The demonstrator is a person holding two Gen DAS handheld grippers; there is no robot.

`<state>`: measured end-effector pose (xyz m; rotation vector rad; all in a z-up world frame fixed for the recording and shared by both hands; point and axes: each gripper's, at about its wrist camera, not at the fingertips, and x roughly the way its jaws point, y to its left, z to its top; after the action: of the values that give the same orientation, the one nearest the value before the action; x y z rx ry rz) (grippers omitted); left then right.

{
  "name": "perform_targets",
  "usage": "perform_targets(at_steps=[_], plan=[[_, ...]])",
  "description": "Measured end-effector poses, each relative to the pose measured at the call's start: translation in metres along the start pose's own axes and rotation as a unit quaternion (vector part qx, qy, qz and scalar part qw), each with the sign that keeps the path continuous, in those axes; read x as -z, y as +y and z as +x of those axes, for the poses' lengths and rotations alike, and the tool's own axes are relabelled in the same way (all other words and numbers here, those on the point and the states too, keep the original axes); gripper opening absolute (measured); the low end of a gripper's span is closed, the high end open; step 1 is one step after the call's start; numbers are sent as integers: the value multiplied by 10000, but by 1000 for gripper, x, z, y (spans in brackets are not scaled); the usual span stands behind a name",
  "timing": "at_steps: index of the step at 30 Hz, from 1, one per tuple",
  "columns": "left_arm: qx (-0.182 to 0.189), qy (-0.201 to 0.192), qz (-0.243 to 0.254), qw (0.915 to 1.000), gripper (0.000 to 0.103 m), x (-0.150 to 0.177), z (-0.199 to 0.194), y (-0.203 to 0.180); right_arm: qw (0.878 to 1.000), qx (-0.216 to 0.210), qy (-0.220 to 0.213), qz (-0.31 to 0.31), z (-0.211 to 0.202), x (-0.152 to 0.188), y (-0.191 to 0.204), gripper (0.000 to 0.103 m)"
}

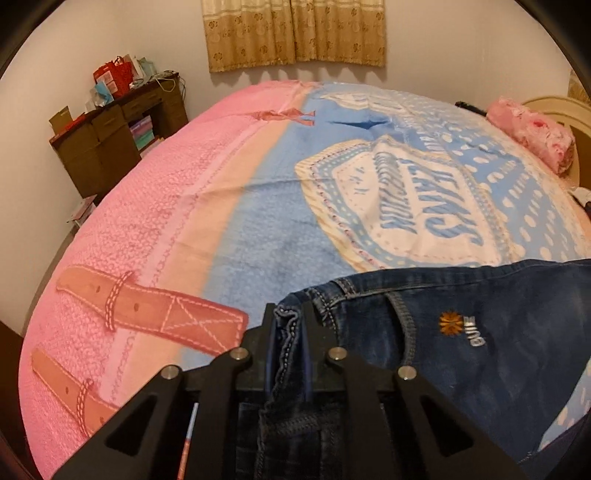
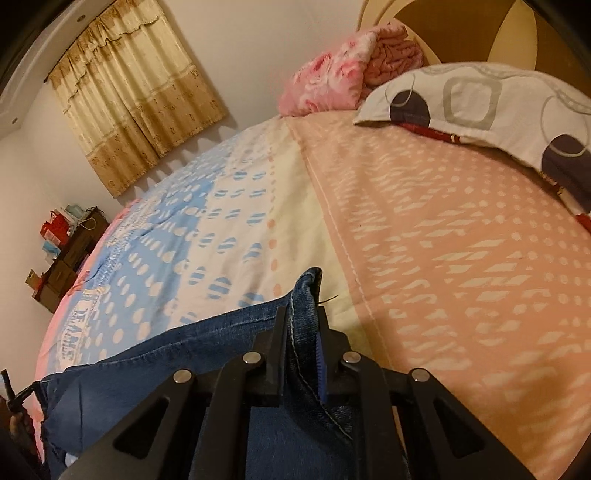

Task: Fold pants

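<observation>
The pants are dark blue jeans (image 1: 480, 332) with an orange flower and white lettering embroidered near a pocket. They lie on the bed's blanket (image 1: 258, 229), stretched between my two grippers. My left gripper (image 1: 290, 317) is shut on a bunched waistband edge of the jeans. My right gripper (image 2: 303, 314) is shut on another folded edge of the jeans (image 2: 155, 369), which trail away to the left across the blanket (image 2: 443, 258). How high the cloth hangs above the bed cannot be told.
A pink folded quilt (image 1: 532, 136) and a patterned pillow (image 2: 480, 103) lie by the headboard (image 2: 461, 33). A brown desk (image 1: 110, 140) with clutter stands by the far wall. Gold curtains (image 1: 295, 33) hang behind the bed.
</observation>
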<state>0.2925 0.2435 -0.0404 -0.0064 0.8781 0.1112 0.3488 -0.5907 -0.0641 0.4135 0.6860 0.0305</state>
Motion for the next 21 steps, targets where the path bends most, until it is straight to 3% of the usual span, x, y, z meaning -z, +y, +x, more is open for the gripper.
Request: perform_targets(at_steps=[12, 21], plan=[[516, -598, -260, 9965, 12, 21, -69, 9, 9972, -504, -546, -68, -90, 16, 15, 12], [854, -993, -522, 9900, 12, 56, -126, 35, 9886, -1005, -1124, -21, -183, 53, 13, 12]])
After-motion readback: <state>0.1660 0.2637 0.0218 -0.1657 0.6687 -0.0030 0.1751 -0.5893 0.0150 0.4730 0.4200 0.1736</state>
